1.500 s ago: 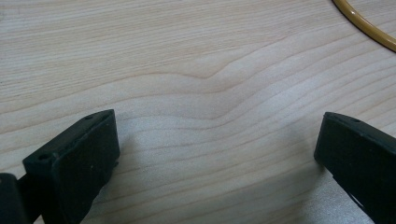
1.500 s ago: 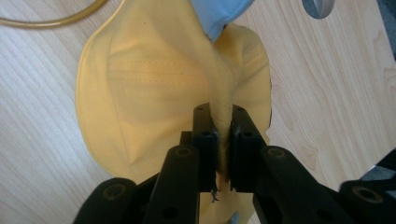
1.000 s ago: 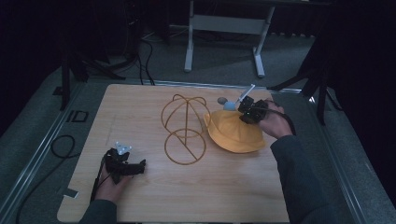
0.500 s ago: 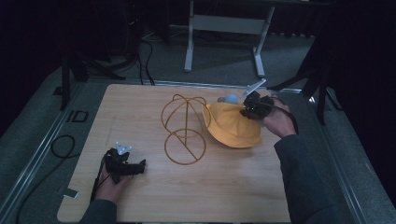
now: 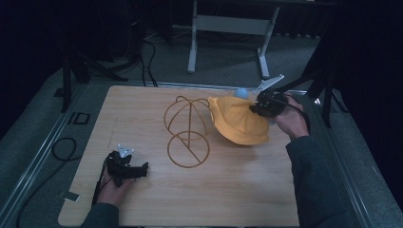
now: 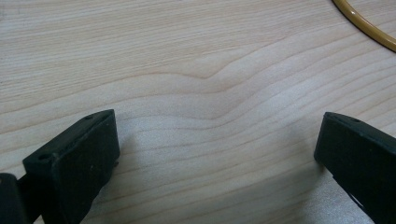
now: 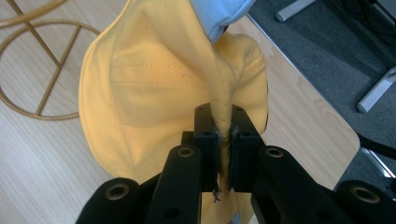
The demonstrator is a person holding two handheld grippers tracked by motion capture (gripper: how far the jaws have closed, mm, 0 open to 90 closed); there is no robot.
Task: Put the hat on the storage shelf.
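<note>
Right gripper [image 5: 266,102]: you hold it raised right of the wire stand [image 5: 187,134], jaws pinched on the yellow hat [image 5: 237,121].
Left gripper [image 5: 138,169]: yours rests low, left of the stand, jaws wide.
Desk [image 5: 228,190]: pale wood; dark room behind.

a staged recording bench in a dim lab or studio

the place reads as a lab or studio set up for recording, not a home. a pale wooden table [image 5: 199,199] sits inside a metal frame rail [image 5: 43,152] on grey carpet floor [image 5: 223,52], with dark black surroundings on every side. black cables [image 5: 59,147] loop over the carpet beside the table and trail farther back. behind the table stands the grey metal legs of a stand [image 5: 228,28], and black tripod-like supports [image 5: 76,71] rise at the left and right edges. a printed marking [image 5: 78,118] sits on the table's left corner.
</note>
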